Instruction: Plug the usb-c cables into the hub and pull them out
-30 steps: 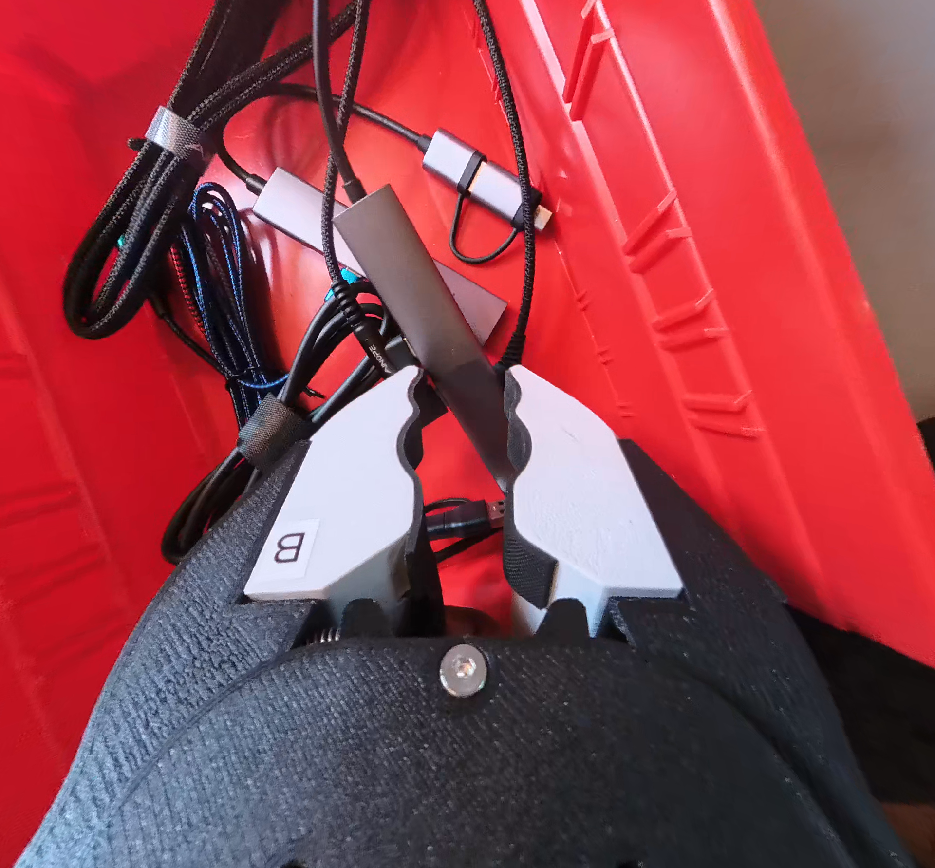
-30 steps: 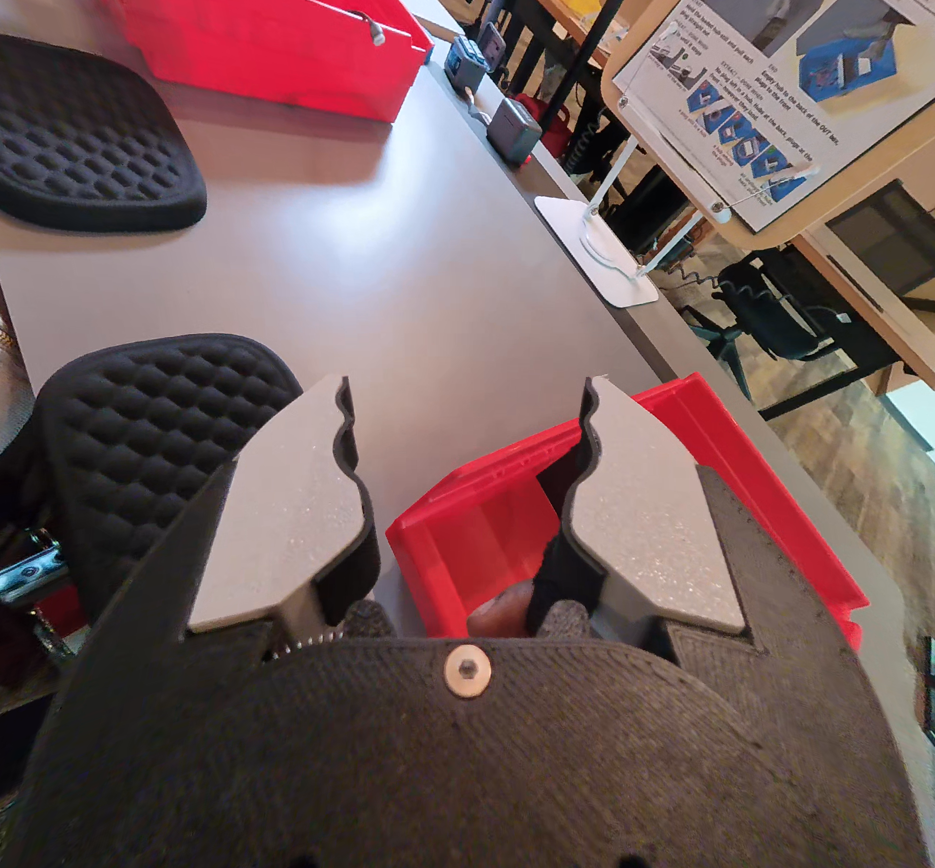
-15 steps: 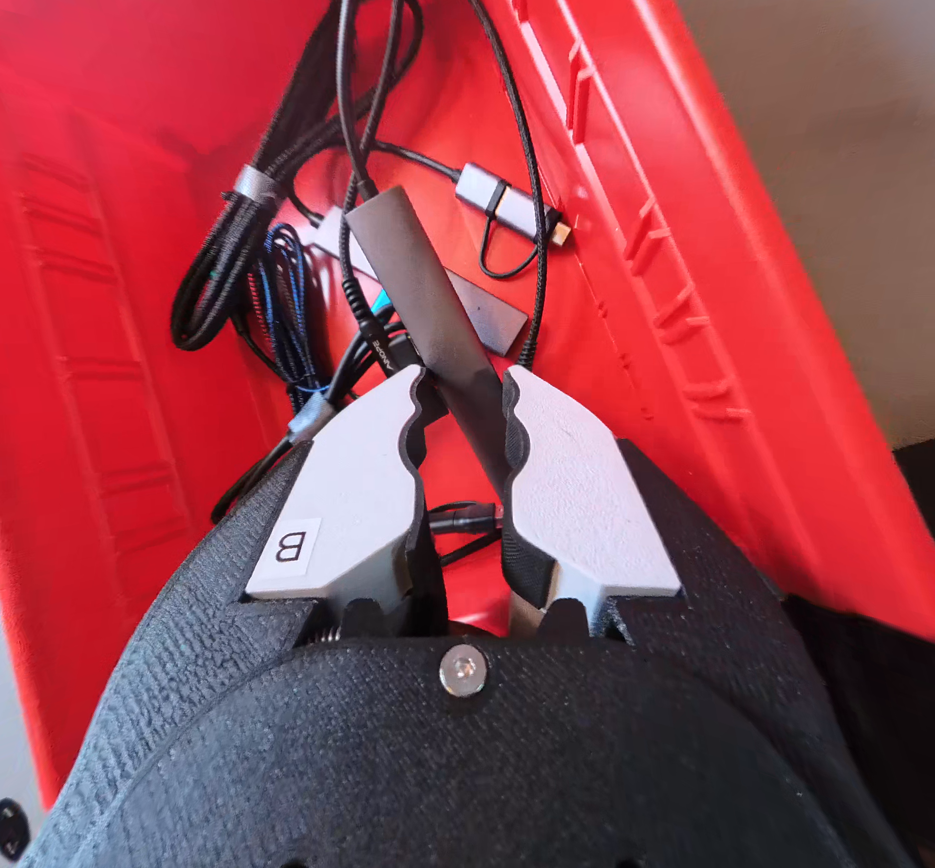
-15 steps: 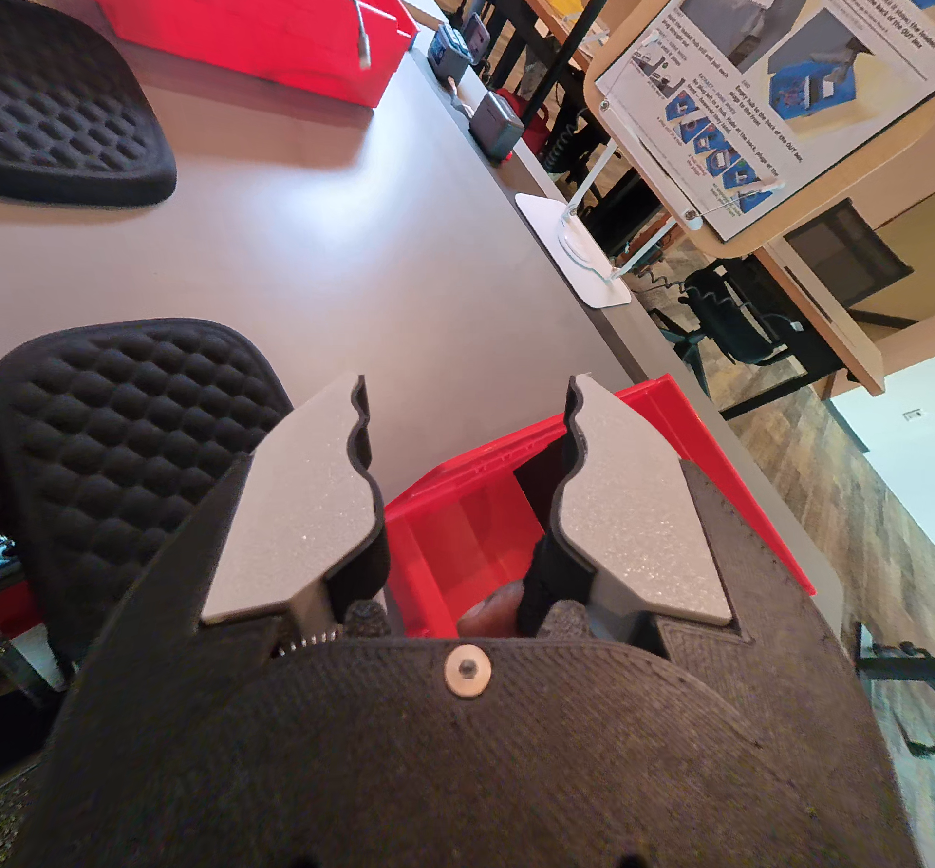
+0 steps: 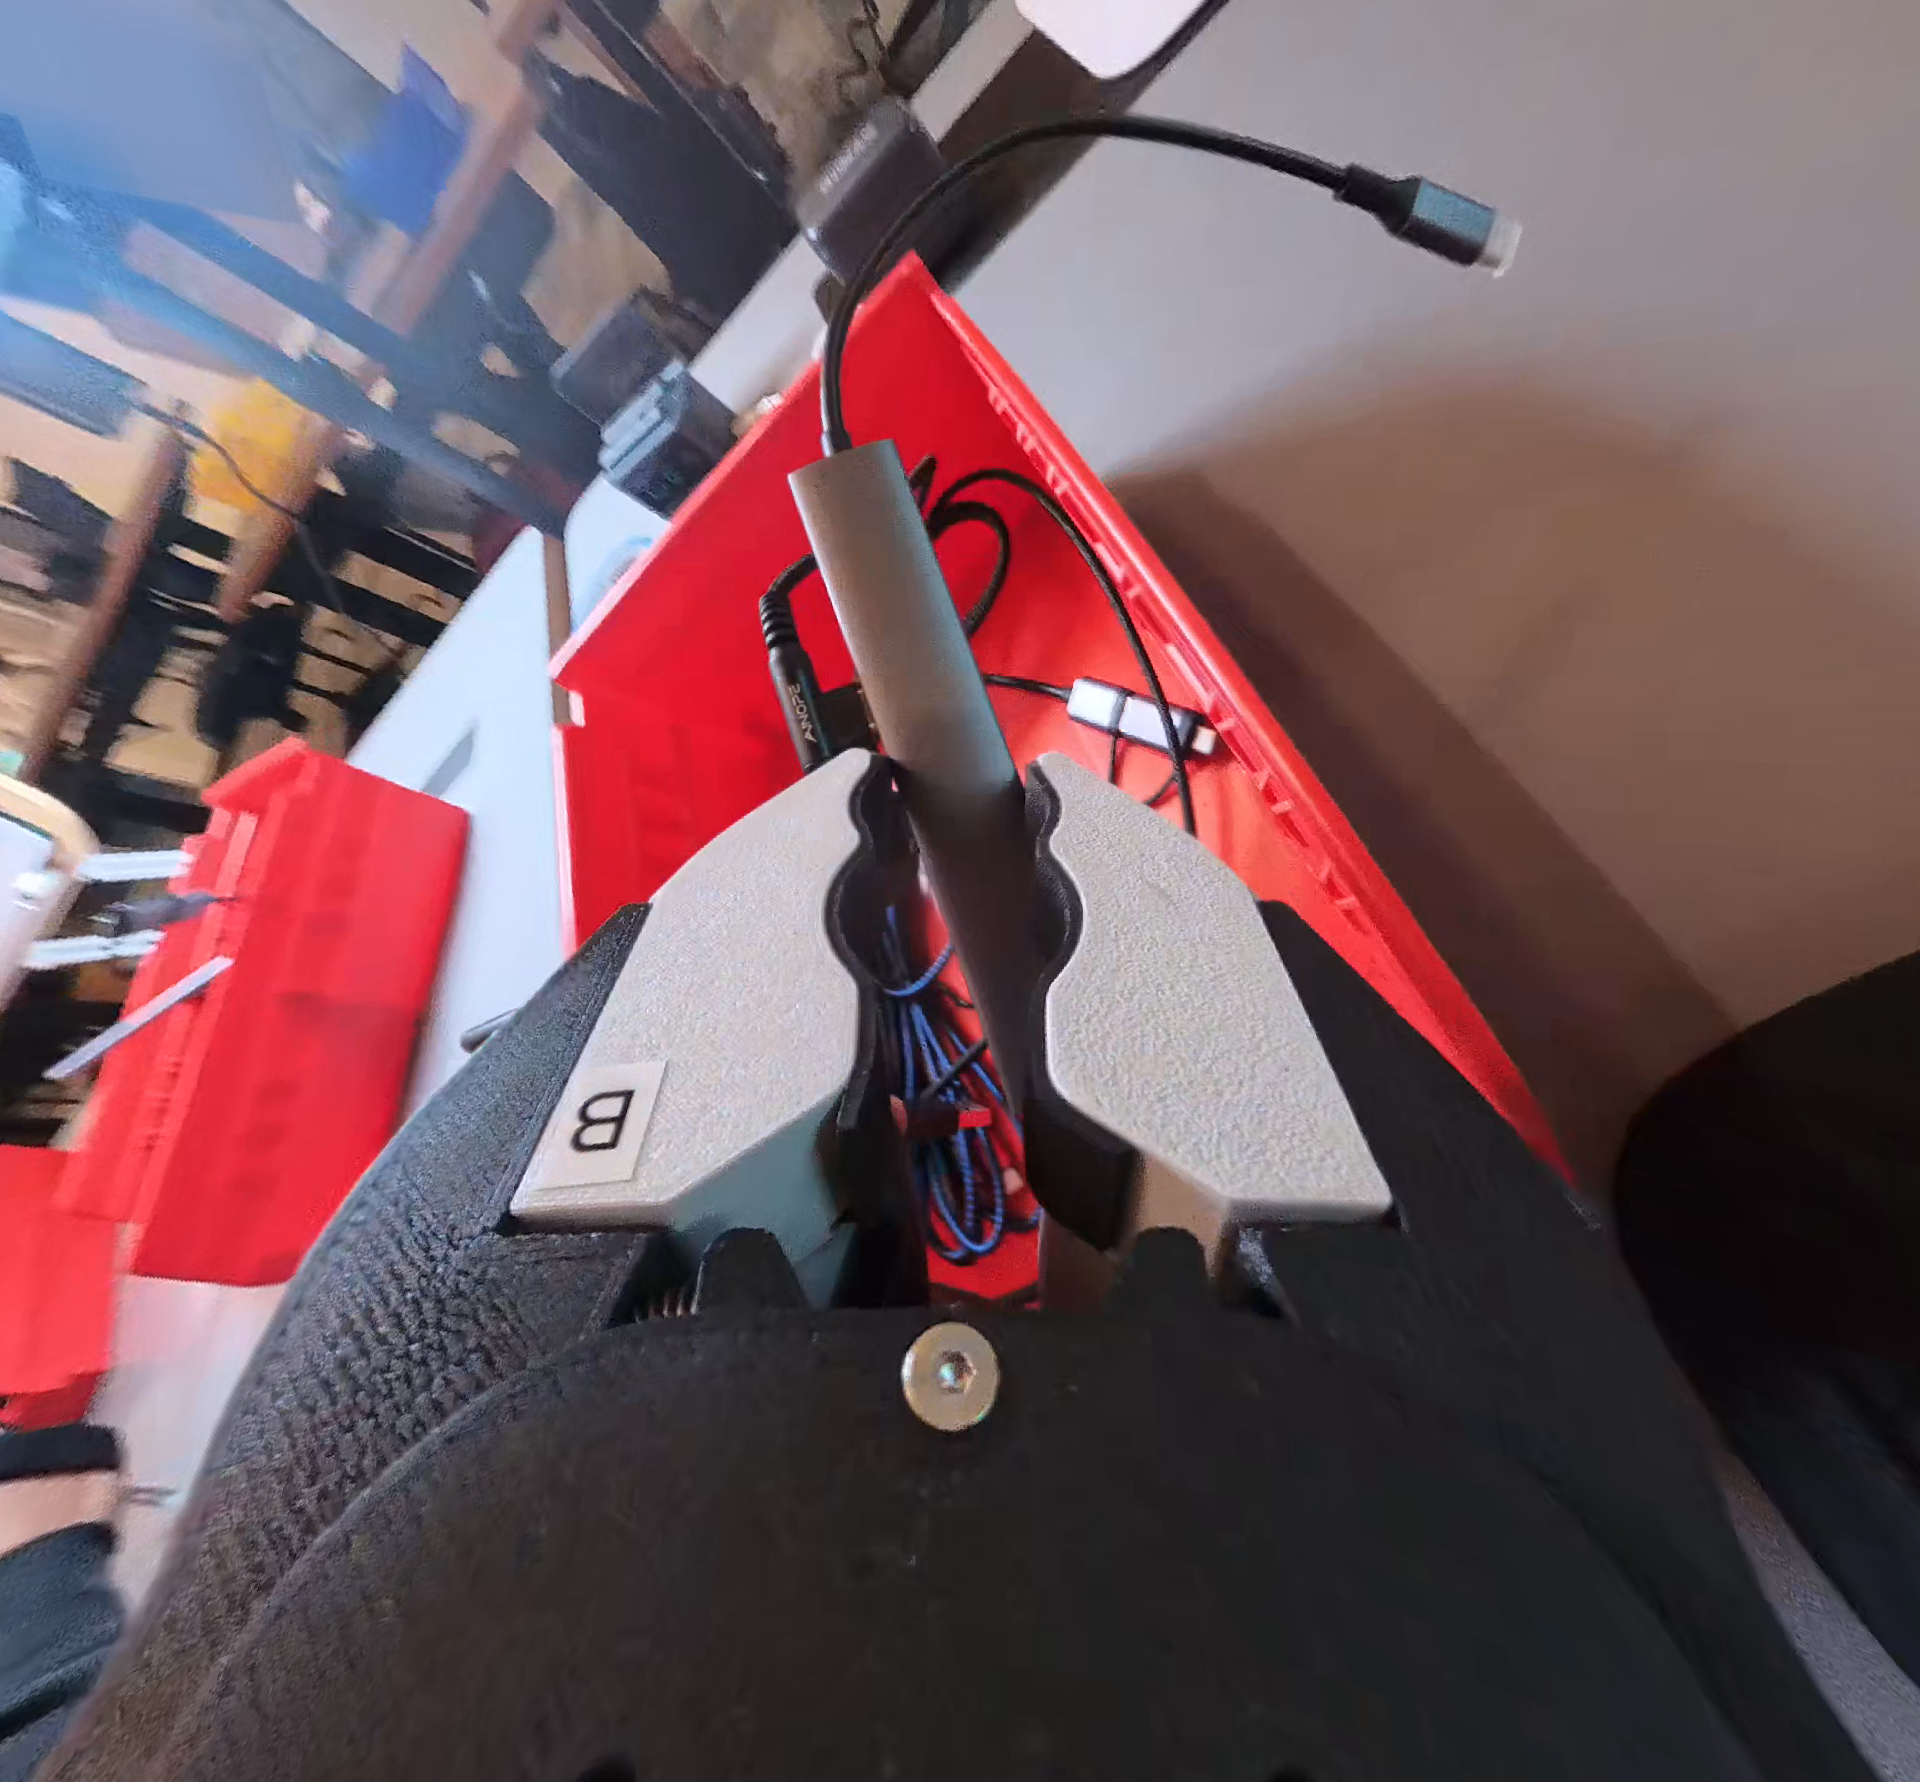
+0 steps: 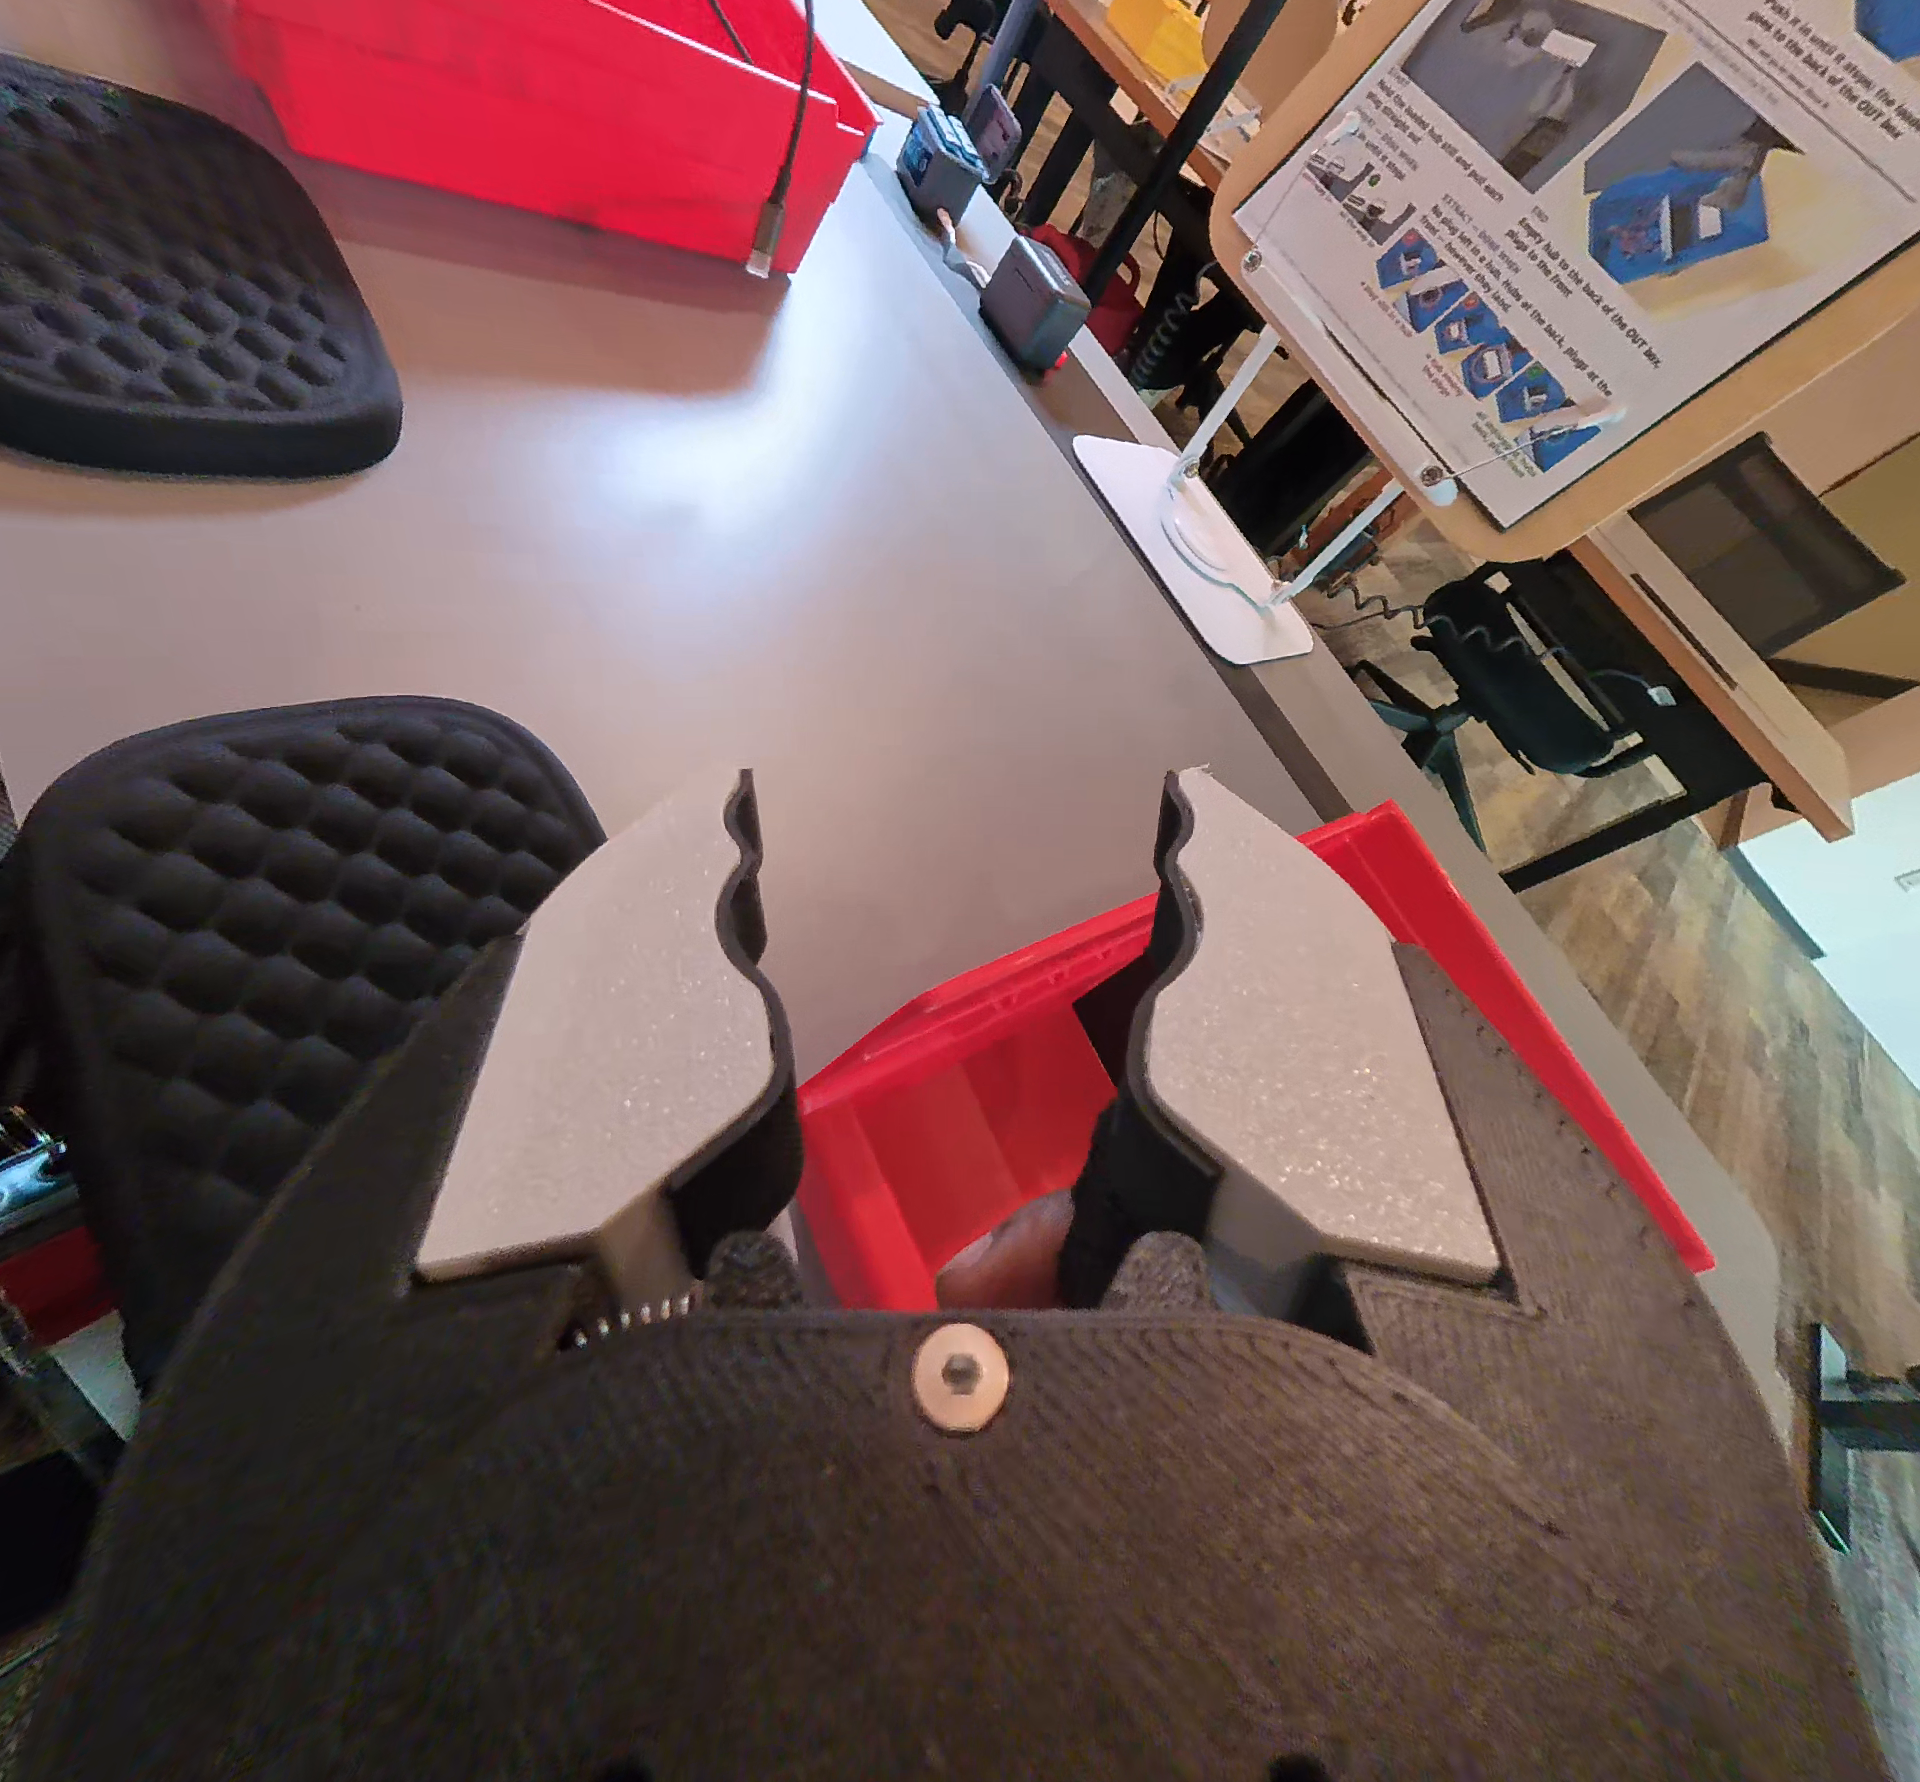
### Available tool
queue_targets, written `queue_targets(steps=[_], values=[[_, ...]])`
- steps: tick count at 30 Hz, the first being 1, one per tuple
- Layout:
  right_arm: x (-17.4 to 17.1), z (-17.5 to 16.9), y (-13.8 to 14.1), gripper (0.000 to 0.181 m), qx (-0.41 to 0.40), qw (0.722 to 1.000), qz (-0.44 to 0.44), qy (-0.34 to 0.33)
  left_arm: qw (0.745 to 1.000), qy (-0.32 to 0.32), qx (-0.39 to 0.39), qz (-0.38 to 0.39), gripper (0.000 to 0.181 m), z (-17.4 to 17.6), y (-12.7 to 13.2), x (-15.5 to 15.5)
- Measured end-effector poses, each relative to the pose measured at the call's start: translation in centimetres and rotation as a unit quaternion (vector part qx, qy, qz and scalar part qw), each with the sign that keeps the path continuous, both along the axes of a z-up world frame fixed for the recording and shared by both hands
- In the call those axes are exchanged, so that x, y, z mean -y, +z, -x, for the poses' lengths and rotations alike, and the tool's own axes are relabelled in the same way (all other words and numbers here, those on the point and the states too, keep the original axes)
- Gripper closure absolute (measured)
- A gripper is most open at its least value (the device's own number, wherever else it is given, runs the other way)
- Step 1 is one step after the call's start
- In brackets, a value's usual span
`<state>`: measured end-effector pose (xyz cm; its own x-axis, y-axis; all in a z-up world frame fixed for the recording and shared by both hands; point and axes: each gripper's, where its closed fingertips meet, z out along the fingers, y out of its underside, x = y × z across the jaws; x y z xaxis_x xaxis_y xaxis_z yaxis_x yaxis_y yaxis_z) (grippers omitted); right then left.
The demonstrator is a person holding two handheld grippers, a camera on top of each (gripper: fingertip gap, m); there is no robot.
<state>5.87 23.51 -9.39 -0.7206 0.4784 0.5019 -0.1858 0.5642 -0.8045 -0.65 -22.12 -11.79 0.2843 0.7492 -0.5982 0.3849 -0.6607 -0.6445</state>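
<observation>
The right hand-held gripper point(image 6: 956, 885) hangs empty, fingers spread, over a red bin point(image 6: 935, 1119) on the grey table point(image 6: 727, 569).

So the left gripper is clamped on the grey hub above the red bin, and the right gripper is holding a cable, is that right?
Not quite: the right gripper is open and holds nothing, as the right wrist view shows. The left gripper is indeed clamped on the grey hub above the red bin.

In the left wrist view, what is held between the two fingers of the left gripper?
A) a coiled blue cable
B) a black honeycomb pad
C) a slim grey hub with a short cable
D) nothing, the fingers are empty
C: the left gripper is shut on the slim grey hub, whose short cable ends in a free plug in the air above the red bin.
</observation>
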Motion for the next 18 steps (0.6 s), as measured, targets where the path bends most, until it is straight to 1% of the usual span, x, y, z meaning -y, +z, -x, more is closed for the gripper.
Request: queue_targets(steps=[4,5,6,7,10,12,14,15,16,18], values=[[-0.1,0.0,0.2,0.109,-0.002,1.0,0.003,0.0,0.996,-0.003,-0.064,0.055,0.159,0.4,3.1,-0.3],[-0.1,0.0,0.1,0.109,-0.002,1.0,0.003,0.0,0.994,-0.009,-0.085,0.066,0.169,0.4,4.1,-0.5],[-0.2,0.0,0.1,0.109,-0.003,1.0,0.002,-0.001,0.989,-0.014,-0.124,0.073,0.181,0.5,5.7,-0.8],[-0.1,0.0,0.1,0.109,-0.004,1.0,0.002,-0.001,0.985,-0.012,-0.147,0.086,0.181,0.5,7.0,-0.7],[0.1,0.0,0.1,0.108,-0.007,1.0,0.004,0.002,0.984,-0.008,-0.146,0.101,0.181,0.8,8.3,-0.3],[0.1,-0.1,0.2,0.109,-0.009,1.0,0.004,0.002,0.988,-0.006,-0.124,0.093,0.181,1.1,7.8,0.1],[-0.1,-0.1,0.2,0.109,-0.01,1.0,0.002,0.0,0.994,-0.008,-0.078,0.071,0.181,1.2,6.2,0.5],[-0.2,-0.1,0.2,0.109,-0.01,1.0,0.001,-0.001,0.997,-0.011,-0.059,0.05,0.181,1.2,5.4,0.5],[-0.2,-0.1,0.1,0.109,-0.01,1.0,0.001,-0.001,0.999,-0.016,-0.046,0.021,0.177,1.2,4.6,0.4],[-0.2,-0.1,0.1,0.109,-0.009,1.0,0.004,-0.001,0.998,-0.023,-0.005,-0.06,0.164,1.2,2.6,0.1]])
